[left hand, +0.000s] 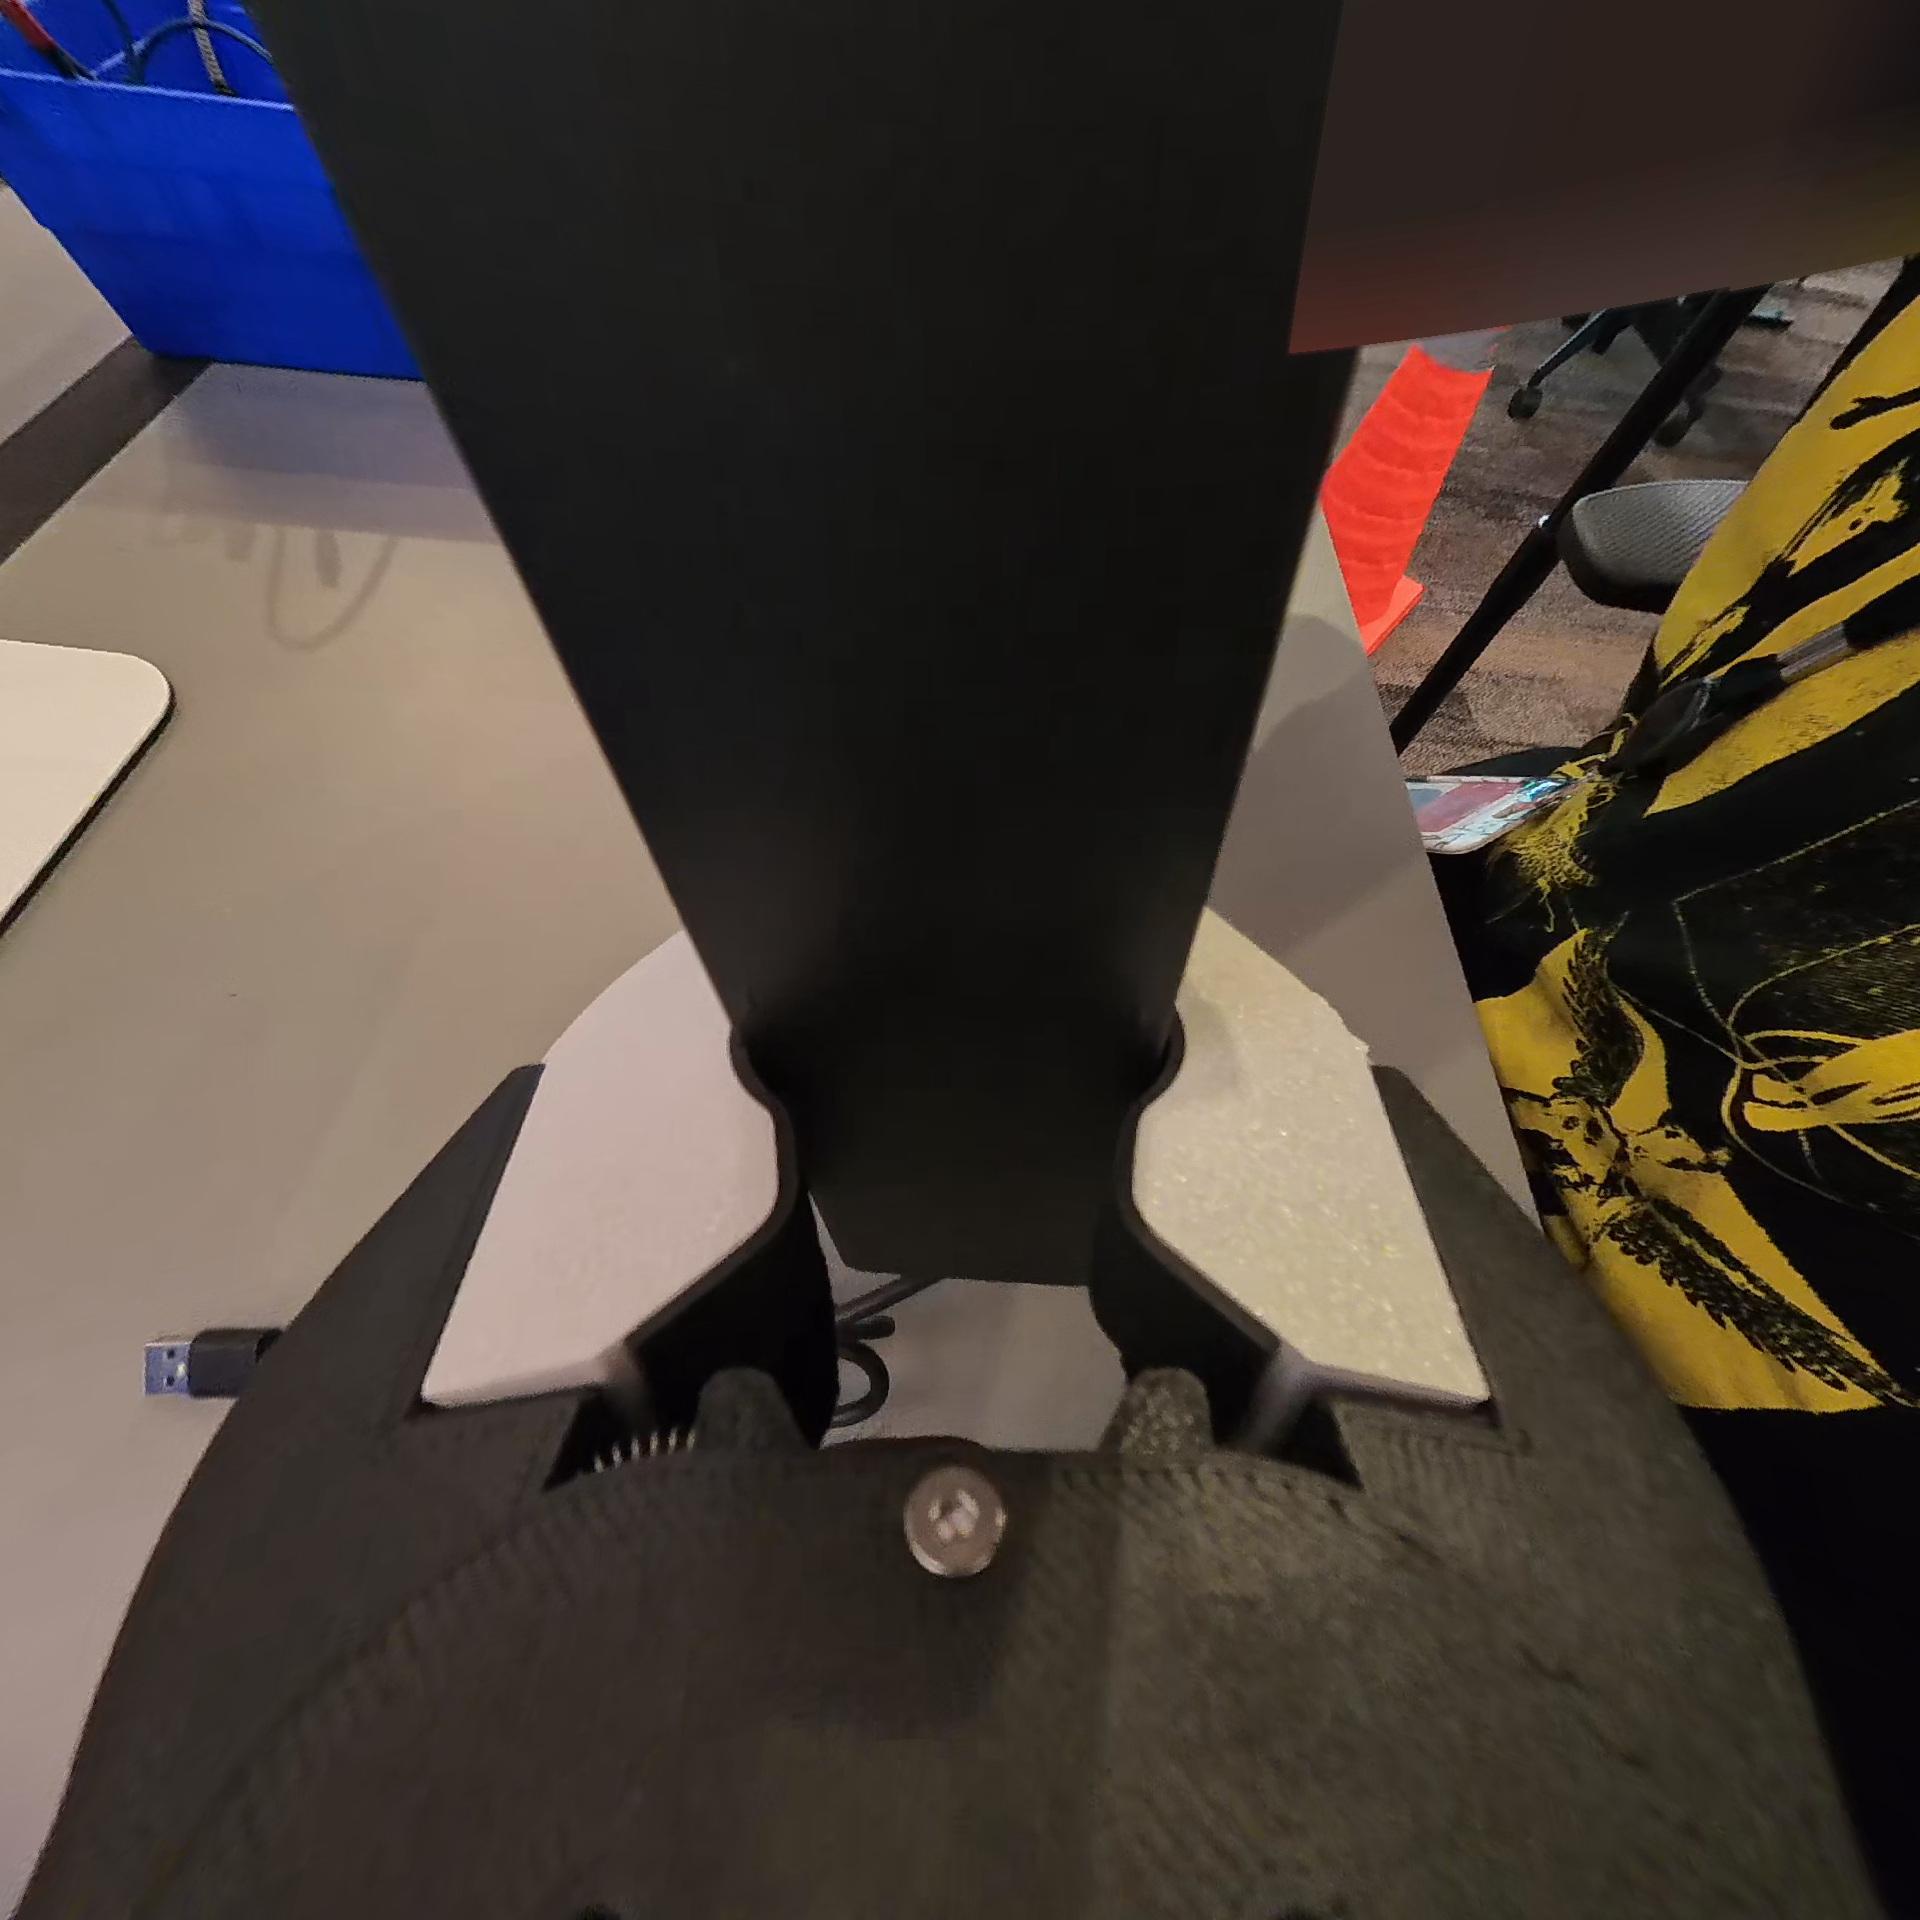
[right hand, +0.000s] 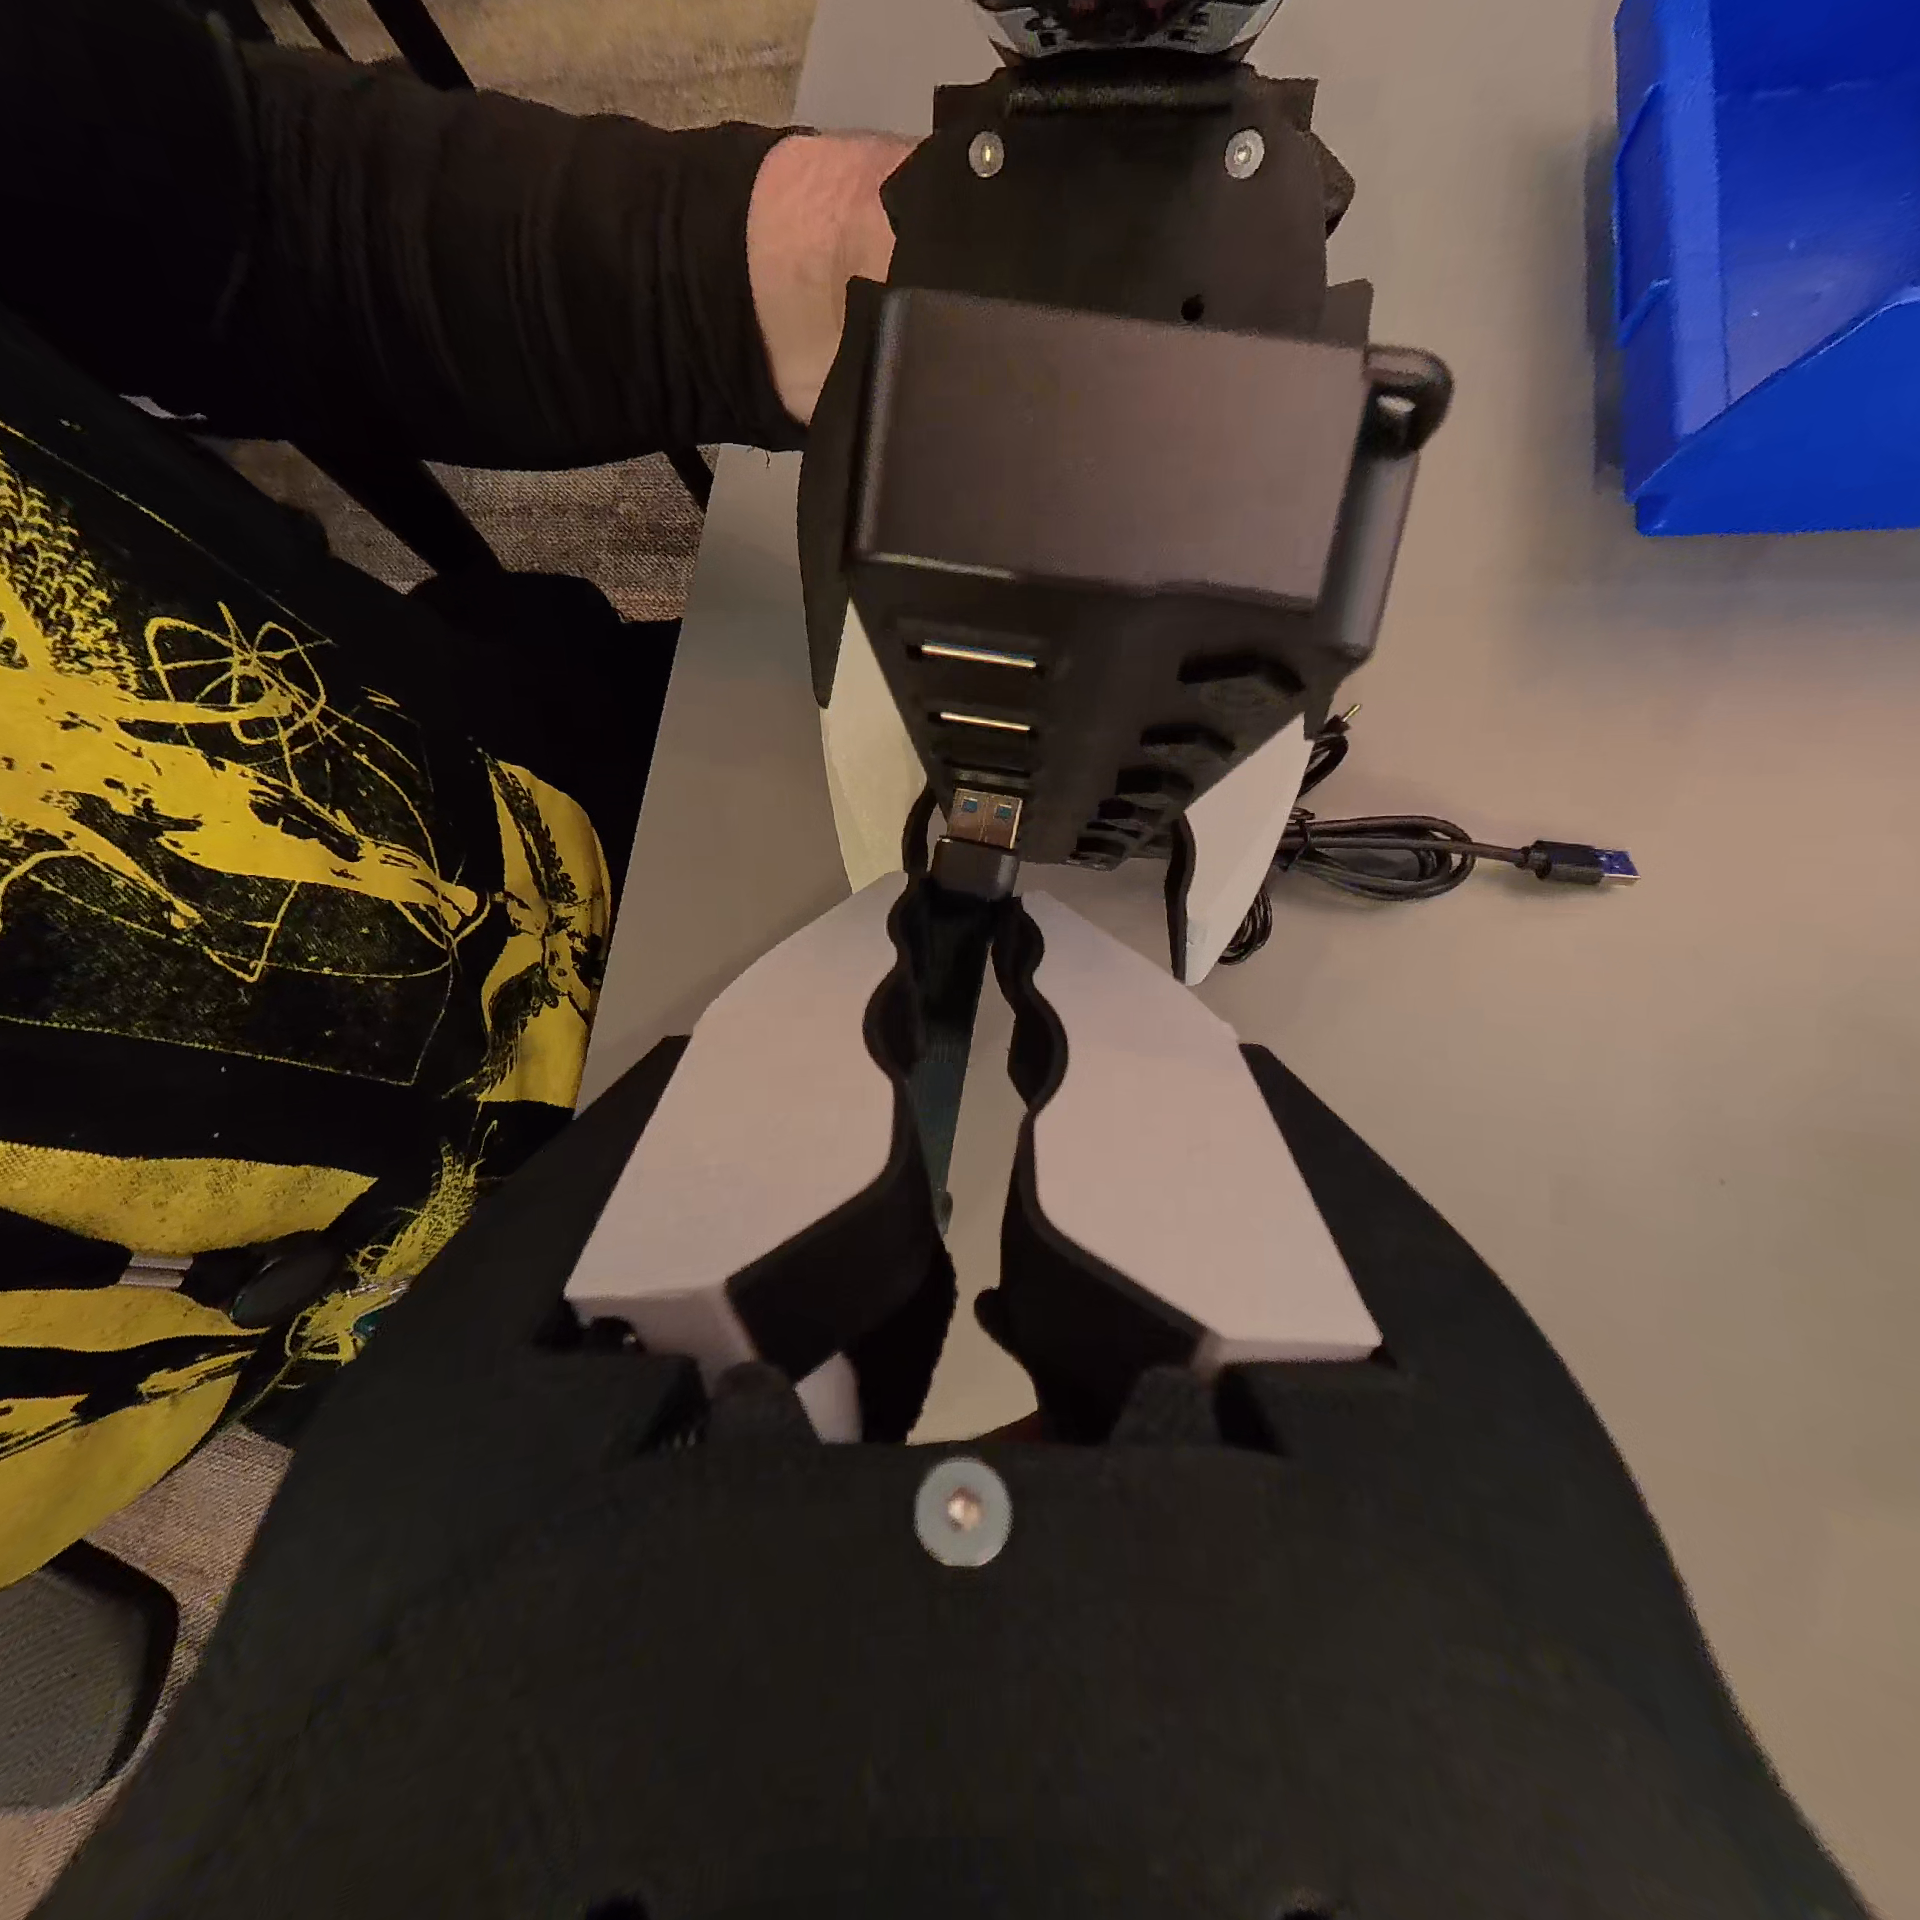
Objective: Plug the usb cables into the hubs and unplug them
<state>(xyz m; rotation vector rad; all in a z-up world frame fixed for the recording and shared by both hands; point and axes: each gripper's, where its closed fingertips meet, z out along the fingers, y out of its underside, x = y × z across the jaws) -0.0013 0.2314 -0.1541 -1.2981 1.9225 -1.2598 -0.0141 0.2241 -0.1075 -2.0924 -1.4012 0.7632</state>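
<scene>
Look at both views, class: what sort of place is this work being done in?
Probably an office or lab workspace: a smooth grey tabletop with a blue plastic storage bin on it, wheeled office chairs on carpet beyond, and an orange ribbed cone on the floor.

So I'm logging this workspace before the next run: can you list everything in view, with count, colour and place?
USB hub: one, black, held upright over the table between the left tool's fingers.
USB plug: one, black with metal tip, at a lower hub port, gripped by the right tool.
Loose cable: one, black, blue-tipped plug, lying on the table right of the hub.
Bin: one, blue, far side of the table.
Table: one, grey.
Pad: one, white, table's left edge.
Orange object: one, on the floor.
Person's shirt: black and yellow.
Left tool: black and white, clamped on the hub.
Right tool: black and white, shut on the plug.
</scene>
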